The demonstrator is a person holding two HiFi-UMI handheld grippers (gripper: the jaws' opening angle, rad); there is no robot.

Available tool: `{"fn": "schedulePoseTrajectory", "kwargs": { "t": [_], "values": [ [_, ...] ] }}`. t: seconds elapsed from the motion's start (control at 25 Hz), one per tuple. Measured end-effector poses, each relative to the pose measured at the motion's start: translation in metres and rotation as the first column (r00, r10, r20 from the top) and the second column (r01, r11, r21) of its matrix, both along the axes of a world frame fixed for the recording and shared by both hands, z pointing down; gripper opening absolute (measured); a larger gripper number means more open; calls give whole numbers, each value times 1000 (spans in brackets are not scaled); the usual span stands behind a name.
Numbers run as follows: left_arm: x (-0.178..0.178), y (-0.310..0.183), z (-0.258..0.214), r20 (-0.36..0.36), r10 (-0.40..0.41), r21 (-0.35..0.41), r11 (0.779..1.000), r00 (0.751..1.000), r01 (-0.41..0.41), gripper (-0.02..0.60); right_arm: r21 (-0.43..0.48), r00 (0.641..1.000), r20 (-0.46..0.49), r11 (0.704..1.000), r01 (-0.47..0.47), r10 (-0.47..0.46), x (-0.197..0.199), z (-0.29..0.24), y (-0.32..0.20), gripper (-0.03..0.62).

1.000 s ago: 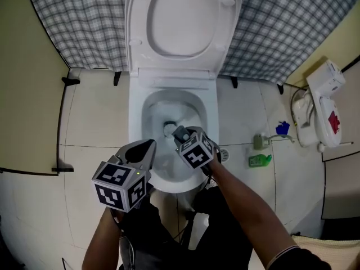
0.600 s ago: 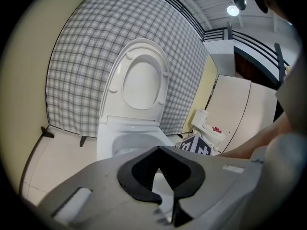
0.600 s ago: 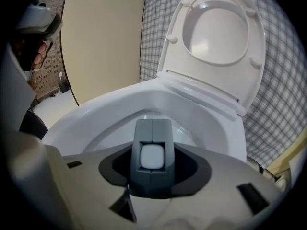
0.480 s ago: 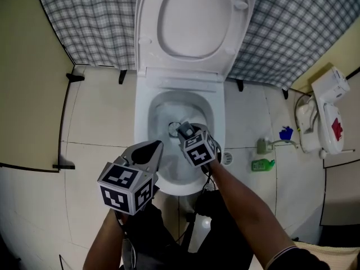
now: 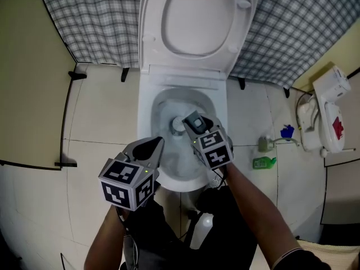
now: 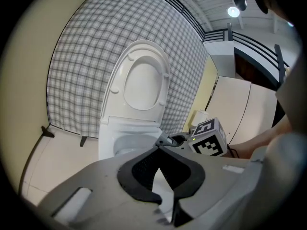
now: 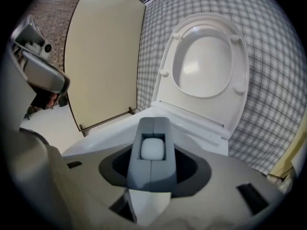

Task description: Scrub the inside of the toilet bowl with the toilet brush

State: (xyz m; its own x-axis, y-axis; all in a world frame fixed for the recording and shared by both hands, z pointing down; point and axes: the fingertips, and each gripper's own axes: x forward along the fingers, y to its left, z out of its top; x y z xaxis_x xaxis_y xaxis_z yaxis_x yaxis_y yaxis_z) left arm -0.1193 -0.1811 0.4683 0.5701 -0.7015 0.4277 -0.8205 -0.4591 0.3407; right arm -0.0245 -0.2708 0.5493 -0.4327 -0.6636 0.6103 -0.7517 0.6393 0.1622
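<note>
Scene: a person stands over an open toilet, a two-jaw tool in each hand.
Toilet bowl [image 5: 166,107]: white, centre of the head view, set against the far wall.
Seat and lid [image 5: 197,16]: both raised, leaning back on a checked cloth [image 5: 84,21] that hangs along the far wall.
Right tool [image 5: 200,130]: hangs over the right half of the bowl, angled down and away. Its jaws [image 7: 152,163] are closed on the brush's grey handle and kept partly apart by its thickness.
Toilet brush [image 5: 193,119]: the top of its handle [image 7: 152,150], grey with a pale insert, sits between the right tool's jaws above the middle of the bowl. The bristle end cannot be made out with certainty.
Left tool [image 5: 153,146]: held over the near left rim of the bowl, just beside the right tool. Its jaws [image 6: 162,142] meet at the tips, with nothing between them.
Floor [image 5: 101,122]: pale tiles.
Green bottle [image 5: 263,162]: lies on the floor right of the toilet.
White bottle [image 5: 202,229]: stands near the person's legs, at the bowl's near side.
Cream panel [image 5: 28,83]: lines the left side.
</note>
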Motion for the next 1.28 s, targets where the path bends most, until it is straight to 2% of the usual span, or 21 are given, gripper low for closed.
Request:
{"fn": "schedulePoseTrajectory", "kwargs": {
  "t": [0.2,0.6,0.88,1.04,1.28],
  "values": [
    [3,2,-16,10,8,34,999,1000,-9,9,91,1000,21,996,5,-7,8,-51,9,202],
    [30,14,-48,40,45,85,995,998,-48,9,103,991,124,993,-62,49,52,-112,38,202],
    [68,25,-80,78,89,92,991,993,-96,9,142,963,255,982,-122,83,96,-191,70,202],
    [91,28,-72,66,129,118,984,989,-136,10,196,945,304,963,-183,118,129,-215,87,202],
    [145,43,-83,52,213,144,965,976,-219,10,274,929,303,915,-298,211,204,-257,119,202]
  ]
}}
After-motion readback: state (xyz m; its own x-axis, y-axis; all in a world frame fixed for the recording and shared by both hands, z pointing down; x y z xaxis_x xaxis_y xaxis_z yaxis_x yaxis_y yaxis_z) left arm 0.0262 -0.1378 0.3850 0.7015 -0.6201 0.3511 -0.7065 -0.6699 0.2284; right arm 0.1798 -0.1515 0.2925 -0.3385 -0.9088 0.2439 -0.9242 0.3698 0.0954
